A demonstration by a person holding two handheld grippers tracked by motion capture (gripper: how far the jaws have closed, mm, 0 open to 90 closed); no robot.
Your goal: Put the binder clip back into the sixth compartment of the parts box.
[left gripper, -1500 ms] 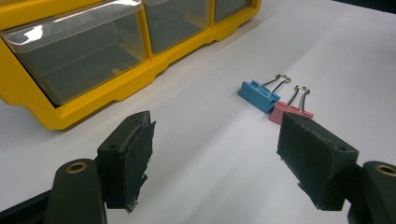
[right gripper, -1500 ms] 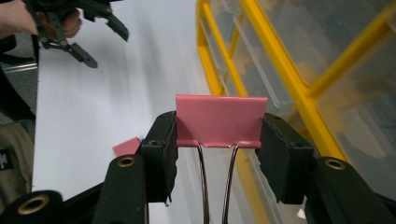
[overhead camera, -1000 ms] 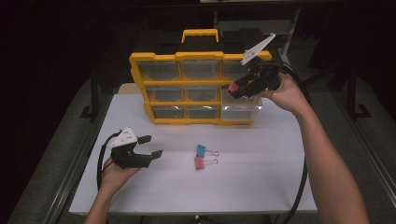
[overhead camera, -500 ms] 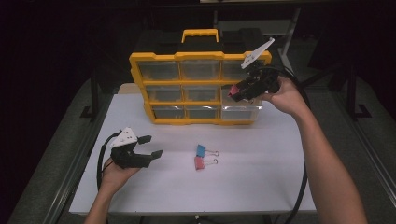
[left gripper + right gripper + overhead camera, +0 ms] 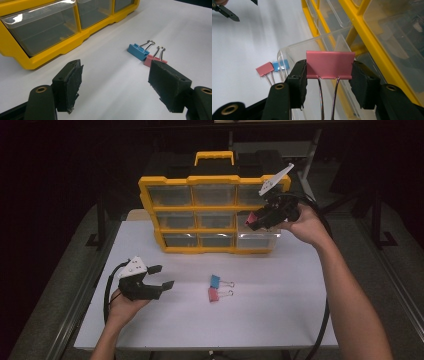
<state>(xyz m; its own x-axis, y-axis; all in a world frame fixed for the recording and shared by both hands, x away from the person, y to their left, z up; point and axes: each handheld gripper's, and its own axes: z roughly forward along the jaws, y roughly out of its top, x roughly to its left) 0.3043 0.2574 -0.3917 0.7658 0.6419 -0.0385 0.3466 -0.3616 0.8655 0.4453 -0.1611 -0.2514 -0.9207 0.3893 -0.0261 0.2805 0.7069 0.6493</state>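
my right gripper [image 5: 328, 82] clamps a pink metal binder clip [image 5: 329, 64] over the pulled-out clear drawer [image 5: 256, 239] of the yellow plastic organizer [image 5: 212, 215]. my left gripper [image 5: 116, 82] rests open near the blue binder clip [image 5: 137, 51] and second pink clip [image 5: 150, 60] on the white table [image 5: 280, 310].

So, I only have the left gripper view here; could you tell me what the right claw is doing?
Observer: The right claw is shut on a pink binder clip.
Operator: Thank you, and where is it?
Observer: Raised by the right column of the yellow organizer, close to a clear drawer that is pulled partly out.
Operator: Does the organizer lie flat?
Observer: No, it stands upright, with its handle on top.
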